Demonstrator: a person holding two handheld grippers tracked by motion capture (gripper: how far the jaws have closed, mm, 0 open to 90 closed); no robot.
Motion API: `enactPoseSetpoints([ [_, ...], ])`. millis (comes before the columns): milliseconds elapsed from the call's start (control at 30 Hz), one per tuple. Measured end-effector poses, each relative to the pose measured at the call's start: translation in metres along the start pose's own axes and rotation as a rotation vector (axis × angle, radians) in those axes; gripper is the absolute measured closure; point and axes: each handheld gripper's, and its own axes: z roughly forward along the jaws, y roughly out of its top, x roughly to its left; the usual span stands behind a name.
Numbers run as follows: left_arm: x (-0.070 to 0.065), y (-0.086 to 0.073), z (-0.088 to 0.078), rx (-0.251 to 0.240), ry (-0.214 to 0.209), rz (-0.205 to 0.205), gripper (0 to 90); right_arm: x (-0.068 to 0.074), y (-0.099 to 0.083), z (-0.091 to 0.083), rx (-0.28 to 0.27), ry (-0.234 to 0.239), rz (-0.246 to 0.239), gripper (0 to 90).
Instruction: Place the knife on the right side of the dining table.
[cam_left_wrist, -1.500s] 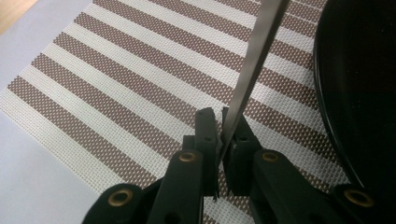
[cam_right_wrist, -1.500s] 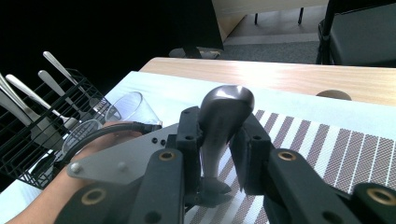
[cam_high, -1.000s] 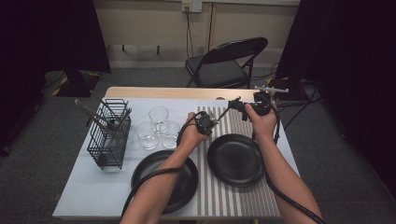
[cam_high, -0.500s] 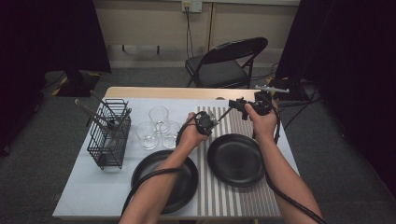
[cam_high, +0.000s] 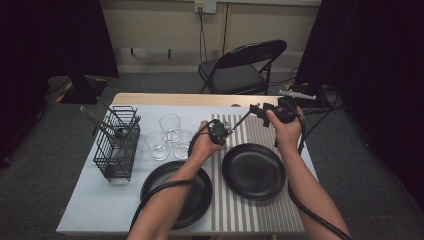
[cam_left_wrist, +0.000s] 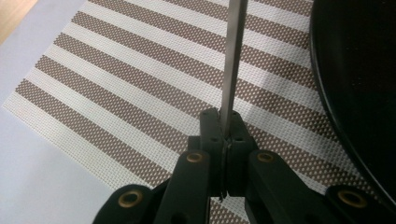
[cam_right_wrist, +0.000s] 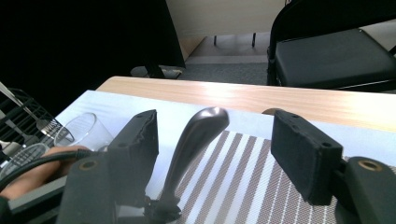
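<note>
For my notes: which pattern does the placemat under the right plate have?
Brown and white stripes on the placemat, best in the left gripper view.

The left gripper (cam_high: 226, 131) and right gripper (cam_high: 256, 110) hover over the striped mat (cam_high: 260, 131), a utensil (cam_high: 241, 121) spanning between them. Just before them lie two plates (cam_high: 254, 171), side by side. Left of them stand three glasses (cam_high: 170, 122), then the wire rack (cam_high: 118, 145)

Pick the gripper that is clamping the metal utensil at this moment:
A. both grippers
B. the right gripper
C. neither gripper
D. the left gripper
D: the left gripper has its jaws pressed shut on the thin end of the utensil, while the right gripper has just been opening, and the utensil's handle stands between its jaws without either pad touching it.
</note>
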Motion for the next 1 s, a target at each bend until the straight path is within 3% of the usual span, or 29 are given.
enactPoseSetpoints([
  [267, 0.001, 0.001, 0.0, 0.017, 0.002, -0.004, 89.2, 0.002, -0.011, -0.013, 0.024, 0.004, -0.052, 29.1],
  [1000, 0.001, 0.002, 0.0, 0.031, -0.004, -0.01, 89.1, -0.003, -0.063, -0.035, 0.101, -0.013, -0.092, 23.7],
])
